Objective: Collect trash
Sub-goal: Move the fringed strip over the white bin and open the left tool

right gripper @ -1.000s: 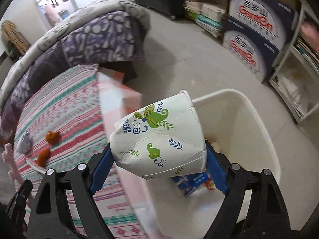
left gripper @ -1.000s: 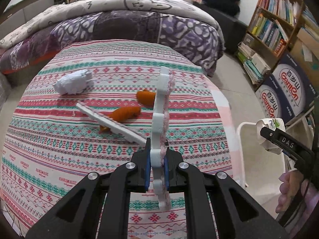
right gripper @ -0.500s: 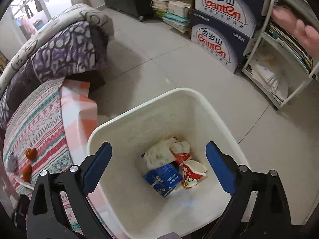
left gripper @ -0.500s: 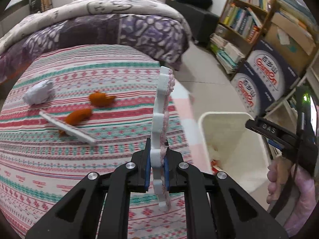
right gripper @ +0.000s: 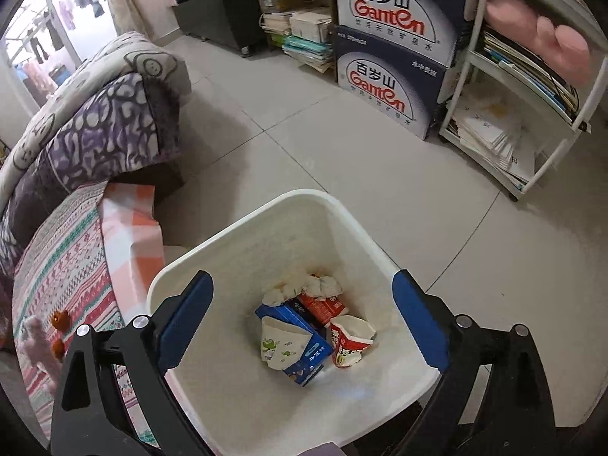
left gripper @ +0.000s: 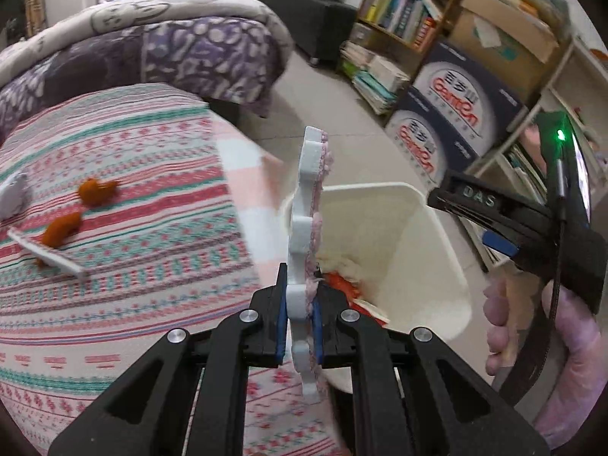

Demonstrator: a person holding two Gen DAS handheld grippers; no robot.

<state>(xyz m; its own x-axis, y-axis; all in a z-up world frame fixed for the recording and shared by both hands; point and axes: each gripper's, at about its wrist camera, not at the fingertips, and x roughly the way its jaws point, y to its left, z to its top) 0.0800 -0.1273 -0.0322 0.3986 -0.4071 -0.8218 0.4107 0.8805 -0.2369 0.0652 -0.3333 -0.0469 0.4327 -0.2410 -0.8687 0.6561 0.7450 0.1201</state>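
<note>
Landmark: white plastic waste bin [right gripper: 344, 224] on the tiled floor.

Right hand-held gripper [right gripper: 304, 323] hovers over the bin, jaws spread wide, nothing between them. In the bin below it: crushed white paper cup with green leaf print [right gripper: 283, 345], blue carton [right gripper: 300, 364], red-and-white cup [right gripper: 347, 342], red carton [right gripper: 321, 304], white tissue wads [right gripper: 304, 287]. Print on these is too small to read.

Left hand-held gripper [left gripper: 300, 311] is clamped on a white-and-pink scalloped foam strip [left gripper: 307, 209], held upright at the bin's left rim.

Left of the bin, on the striped patterned cloth surface [left gripper: 152, 266]: two orange peel pieces [left gripper: 97, 192], white flat strip [left gripper: 49, 256], crumpled white paper [left gripper: 13, 197].

Beyond the bin: two stacked navy boxes [right gripper: 395, 38] reading "Ganten" and "百岁山". The right hand-held gripper's body reads "DAS" in the left wrist view.
</note>
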